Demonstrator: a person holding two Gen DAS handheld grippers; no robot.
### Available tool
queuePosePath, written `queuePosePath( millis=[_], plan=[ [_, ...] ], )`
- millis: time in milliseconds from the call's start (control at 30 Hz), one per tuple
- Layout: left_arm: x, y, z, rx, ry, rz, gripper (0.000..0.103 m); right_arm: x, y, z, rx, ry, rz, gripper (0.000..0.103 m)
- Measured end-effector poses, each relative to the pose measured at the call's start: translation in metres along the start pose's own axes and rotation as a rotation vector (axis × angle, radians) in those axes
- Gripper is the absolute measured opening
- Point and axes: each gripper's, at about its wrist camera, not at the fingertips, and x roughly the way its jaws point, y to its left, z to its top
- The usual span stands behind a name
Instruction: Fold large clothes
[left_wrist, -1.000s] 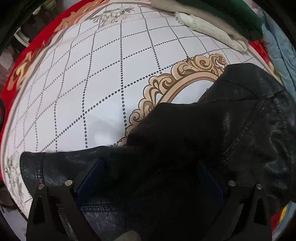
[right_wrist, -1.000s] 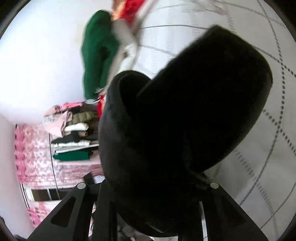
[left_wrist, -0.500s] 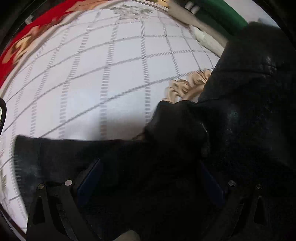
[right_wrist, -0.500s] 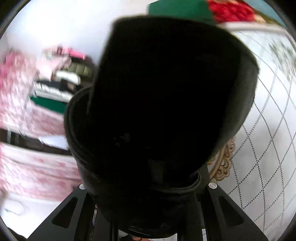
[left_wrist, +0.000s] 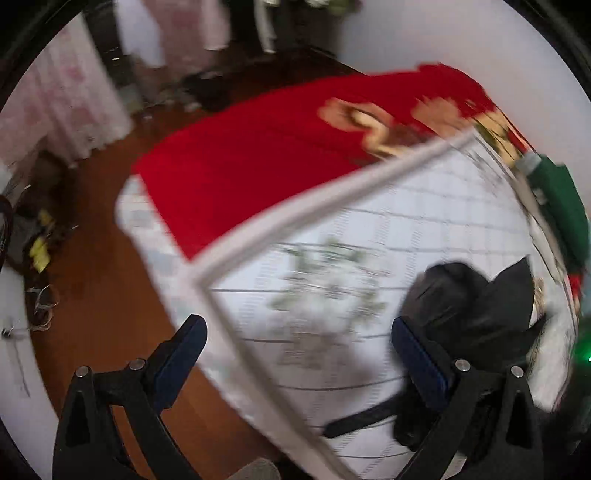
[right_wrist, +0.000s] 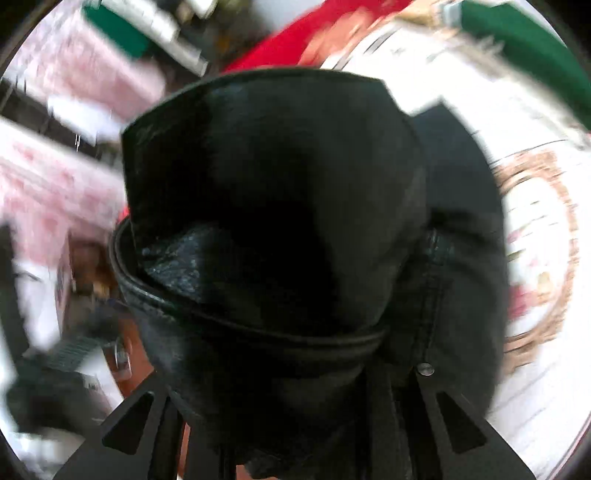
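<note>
A black leather jacket (right_wrist: 280, 229) fills the right wrist view, bunched and draped over my right gripper (right_wrist: 295, 417), which is shut on it; the fingertips are hidden under the leather. In the left wrist view part of the jacket (left_wrist: 476, 302) shows at the right, beyond the right finger (left_wrist: 417, 358). My left gripper (left_wrist: 295, 347) is open and empty, above the corner of the bed with its white grid-patterned cover (left_wrist: 369, 236). Both views are motion-blurred.
A red blanket (left_wrist: 258, 162) covers the far side of the bed. A green garment (left_wrist: 561, 206) lies at the bed's right edge. The brown wooden floor (left_wrist: 96, 295) is at the left, with clutter and pink curtains (left_wrist: 55, 103) beyond.
My left gripper has let go of the jacket and swung left to the bed corner, now open. My right gripper still holds the jacket and has swung round with it.
</note>
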Motion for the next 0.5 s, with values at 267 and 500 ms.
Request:
queuePosePath(
  millis=[267, 500],
  plan=[
    [-0.031, 0.003, 0.017, -0.052, -0.047, -0.051, 0.103, 0.012, 0.009, 0.017, 0.023, 0.136, 0.224, 0.075],
    [-0.060, -0.038, 0.030, -0.054, -0.058, -0.159, 0.103, -0.077, -0.077, -0.039, 0.133, 0.155, 0.368, 0.084]
  ],
)
